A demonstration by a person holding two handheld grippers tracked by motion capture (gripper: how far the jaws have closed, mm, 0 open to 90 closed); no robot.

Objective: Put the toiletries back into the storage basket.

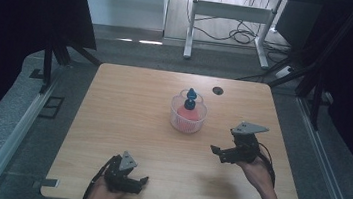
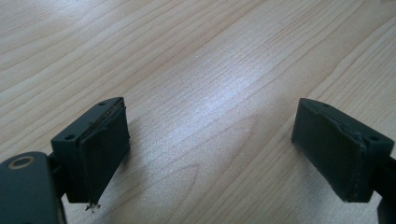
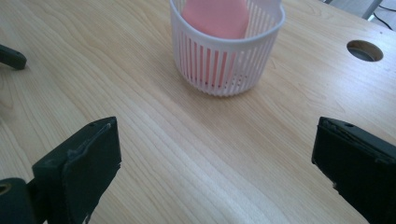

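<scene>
Item: white basket (image 1: 188, 117) holding pink object (image 1: 188, 114). Our right gripper (image 1: 220, 152) and left gripper (image 1: 137, 184) both gape empty. Hazard, we judge: nudging tips the light basket.

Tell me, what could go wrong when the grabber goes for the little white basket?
The white basket looks light, so the open right gripper might push it along the table rather than catch it. The pink bottle with its blue cap stands taller than the rim, so a bump might tip it. The basket's thin slats might bend if squeezed hard.
</scene>
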